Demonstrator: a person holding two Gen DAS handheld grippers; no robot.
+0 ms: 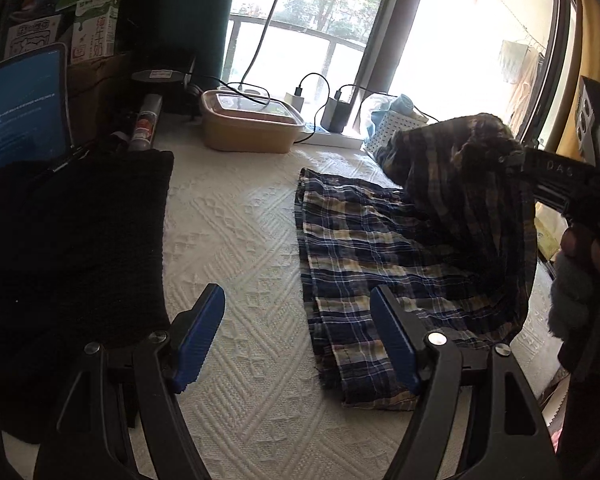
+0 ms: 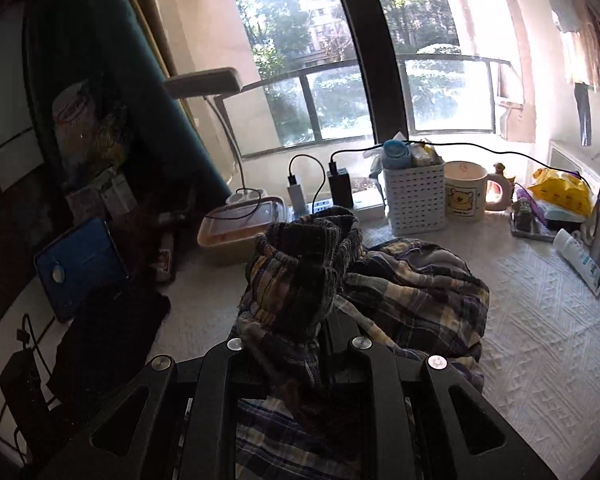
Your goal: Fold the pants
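white bench (image 1: 236,240) carries the plaid pants (image 1: 364,248) laid flat at the legs so they fold clean, your right claw (image 2: 300,304) clamped on the bunched waistband to carry it over, left claw (image 1: 300,336) apart, empty, hovering near the hem.

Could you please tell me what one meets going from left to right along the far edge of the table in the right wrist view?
Tablet → food container → black charger → white basket → bear mug → yellow bag.

White quilted table (image 1: 240,240): plaid pants (image 1: 360,248), black cloth (image 1: 80,232).
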